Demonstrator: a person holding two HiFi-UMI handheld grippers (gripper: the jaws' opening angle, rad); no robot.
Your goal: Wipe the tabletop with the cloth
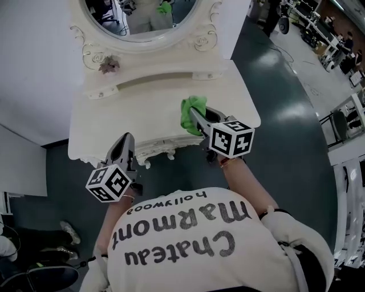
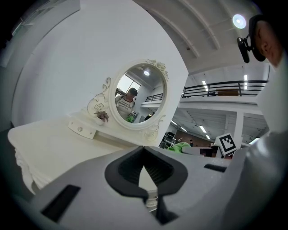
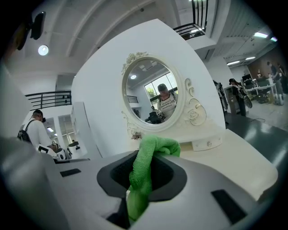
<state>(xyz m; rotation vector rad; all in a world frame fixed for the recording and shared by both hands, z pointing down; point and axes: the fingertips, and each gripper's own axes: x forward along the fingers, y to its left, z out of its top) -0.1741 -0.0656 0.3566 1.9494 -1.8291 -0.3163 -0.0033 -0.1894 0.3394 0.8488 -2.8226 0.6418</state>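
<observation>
left gripper [image 1: 126, 140] jaws pressed together, holding nothing, at the tabletop's [image 1: 137, 108] front edge | right gripper [image 1: 195, 117] clamped on the green cloth [image 1: 191, 106], over the right front part near the right edge | open surface stretches left and back | oval mirror [image 1: 142, 25] along the rear edge

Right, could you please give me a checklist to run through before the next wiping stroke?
1. Cloth clamped in the right gripper jaws: ok.
2. Cloth pressed onto the tabletop: cannot tell.
3. Left gripper jaws together, nothing between them: ok.
4. Left gripper apart from the cloth: ok.
5. Mirror apart from the cloth: ok.
</observation>
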